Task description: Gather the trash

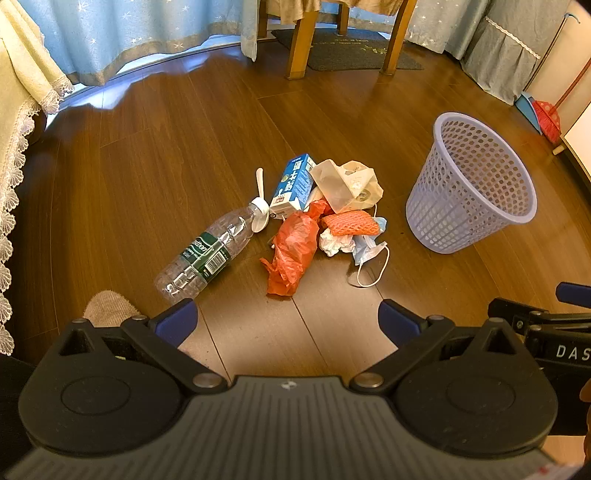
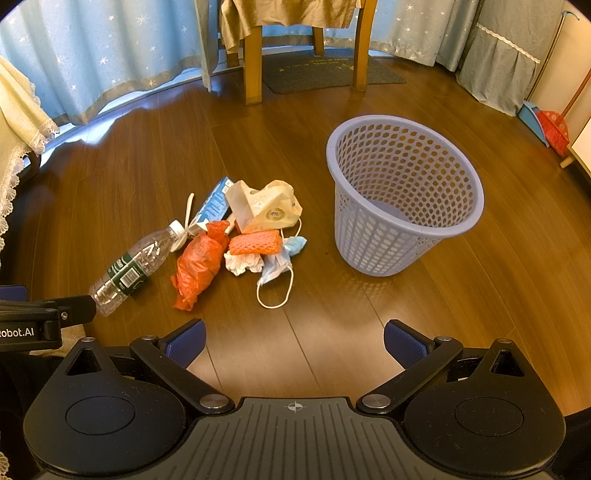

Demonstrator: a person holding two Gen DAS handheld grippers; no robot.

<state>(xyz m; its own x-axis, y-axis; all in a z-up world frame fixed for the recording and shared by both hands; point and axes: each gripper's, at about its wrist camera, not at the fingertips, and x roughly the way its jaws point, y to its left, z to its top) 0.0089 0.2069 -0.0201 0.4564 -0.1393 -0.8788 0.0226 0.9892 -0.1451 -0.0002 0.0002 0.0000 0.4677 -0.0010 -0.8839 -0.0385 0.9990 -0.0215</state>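
Note:
A pile of trash lies on the wooden floor: a clear plastic bottle (image 1: 207, 253) (image 2: 135, 267), a red plastic bag (image 1: 293, 251) (image 2: 199, 267), a blue carton (image 1: 293, 182) (image 2: 216, 201), a cream paper bag (image 1: 349, 184) (image 2: 264, 206), an orange foam net (image 1: 351, 223) (image 2: 255, 243), crumpled tissue (image 1: 334, 242) (image 2: 242, 263), a face mask (image 1: 369, 254) (image 2: 280, 266) and a white spoon (image 1: 260, 199). A lilac mesh basket (image 1: 476, 181) (image 2: 402, 192) stands upright to the right of the pile. My left gripper (image 1: 288, 321) and right gripper (image 2: 294, 343) hover open above bare floor, short of the pile.
A wooden chair (image 2: 306, 48) stands on a dark mat beyond the pile, with blue curtains (image 1: 129, 33) behind. A lace-edged cloth (image 1: 14, 122) hangs at the left. A red broom and blue dustpan (image 2: 550, 127) lean at the far right. A person's foot (image 1: 109, 308) rests near the bottle.

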